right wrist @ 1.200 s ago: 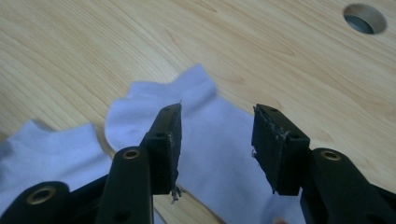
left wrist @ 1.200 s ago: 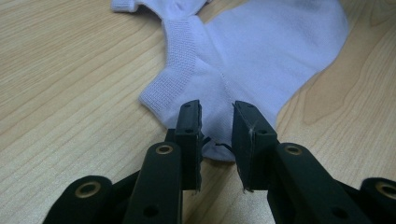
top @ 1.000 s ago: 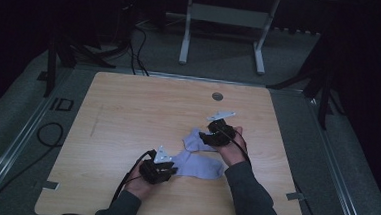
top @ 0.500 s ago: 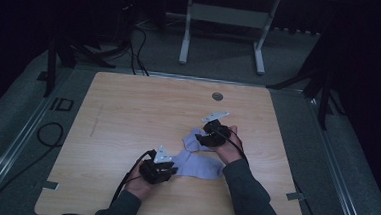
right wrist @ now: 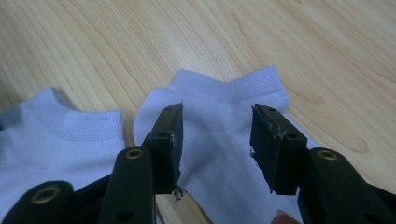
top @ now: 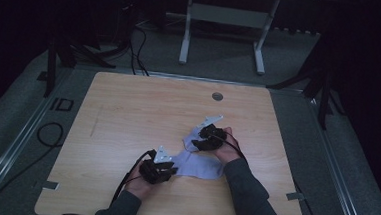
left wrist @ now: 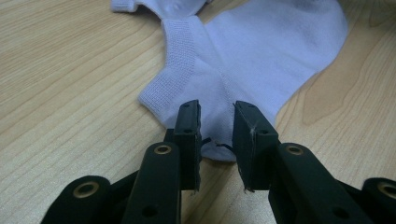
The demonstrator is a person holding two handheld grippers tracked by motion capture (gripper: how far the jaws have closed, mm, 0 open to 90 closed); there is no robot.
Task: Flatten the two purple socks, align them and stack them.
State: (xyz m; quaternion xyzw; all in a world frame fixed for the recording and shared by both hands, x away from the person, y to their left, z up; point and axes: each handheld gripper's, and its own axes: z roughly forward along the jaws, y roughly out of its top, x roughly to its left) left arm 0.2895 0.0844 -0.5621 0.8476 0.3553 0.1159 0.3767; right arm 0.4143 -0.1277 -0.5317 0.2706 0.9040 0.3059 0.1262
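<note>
While two pale lilac ankle socks [top: 200, 160] lie on the light wooden table [top: 127, 118], the left claw [left wrist: 217, 123] narrowly straddles one sock's heel, and the right claw [right wrist: 217, 135] gapes wide over the other's cuff.

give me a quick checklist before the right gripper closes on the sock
1. Right gripper jaws open: ok, a wide gap stands between them.
2. Sock fabric between the right jaws: ok, the upper sock lies in the gap, cuff end ahead.
3. Left gripper on the lower sock: cannot tell; its jaws straddle the sock's edge with a gap, no clear pinch.
4. Two socks apart: not ok, they touch or overlap in the high view.
5. Socks flat on the table: ok.
</note>
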